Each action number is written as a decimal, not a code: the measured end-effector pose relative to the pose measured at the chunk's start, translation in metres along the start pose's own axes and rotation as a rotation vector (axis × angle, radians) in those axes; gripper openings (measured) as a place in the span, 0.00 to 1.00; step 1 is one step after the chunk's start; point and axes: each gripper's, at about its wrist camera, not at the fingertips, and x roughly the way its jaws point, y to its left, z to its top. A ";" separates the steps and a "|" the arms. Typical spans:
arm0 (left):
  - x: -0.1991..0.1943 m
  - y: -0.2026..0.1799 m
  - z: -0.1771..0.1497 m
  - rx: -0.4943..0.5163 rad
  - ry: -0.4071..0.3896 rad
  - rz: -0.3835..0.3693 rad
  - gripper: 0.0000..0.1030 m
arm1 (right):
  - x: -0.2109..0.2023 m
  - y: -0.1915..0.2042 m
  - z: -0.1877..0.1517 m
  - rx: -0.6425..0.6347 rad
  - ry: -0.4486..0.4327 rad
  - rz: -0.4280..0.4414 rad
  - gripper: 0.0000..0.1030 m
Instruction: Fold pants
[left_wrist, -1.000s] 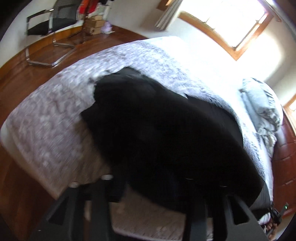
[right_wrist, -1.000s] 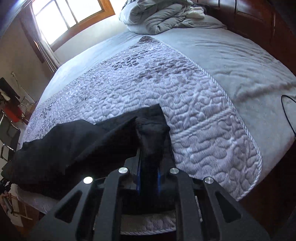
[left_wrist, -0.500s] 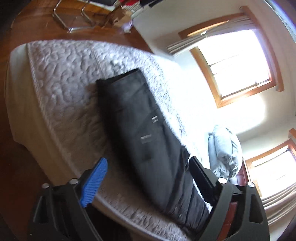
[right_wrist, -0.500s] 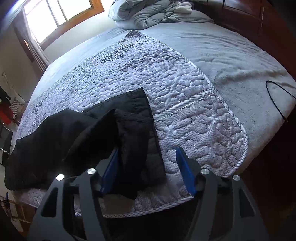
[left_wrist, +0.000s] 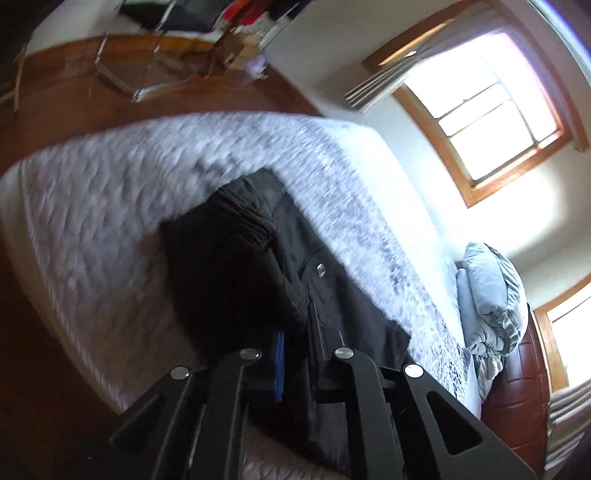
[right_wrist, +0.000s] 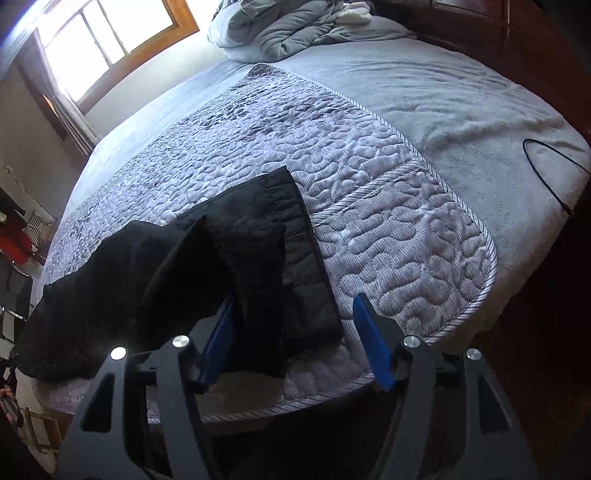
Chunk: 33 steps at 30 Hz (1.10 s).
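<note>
The pants (right_wrist: 236, 266) lie on the quilt (right_wrist: 388, 206) near the bed's edge, directly ahead of both grippers. This places the fabric within reach from the bedside and gives it a flat surface to crease on.

Left gripper (left_wrist: 295, 354): the jaws stand nearly together, with dark fabric running between them. The gripper appears clamped on a pants edge. Judged purpose: to lift or carry that edge over for a fold. The view is motion-blurred, so the exact layer held cannot be told.

Right gripper (right_wrist: 295, 332): the jaws stand wide apart. A raised fold of the pants sits between the blue pads (right_wrist: 373, 347), close against the left one, and is not pinched. The fabric is free at this end.

Beyond the right gripper, the pants run off to the left in a loose, uneven heap. The fold is judged unfinished.

Count:
- Pants: one.
- Grippers: two.
- Quilt: one, over a grey sheet (right_wrist: 461, 96).
- Rumpled duvet (right_wrist: 291, 29): one, at the far end of the bed.
- Windows (left_wrist: 491, 110): two in the left view.
- Cable (right_wrist: 546, 170): one, on the sheet to the right.
</note>
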 end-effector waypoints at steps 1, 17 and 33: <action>-0.001 -0.005 0.006 0.024 -0.015 0.008 0.09 | -0.002 0.002 0.000 -0.006 -0.001 0.002 0.63; -0.015 0.015 -0.035 0.085 0.007 0.227 0.96 | -0.077 0.001 -0.020 0.024 -0.043 -0.099 0.84; 0.024 -0.045 -0.101 0.125 0.176 0.131 0.96 | 0.009 0.039 -0.028 0.542 0.222 0.377 0.80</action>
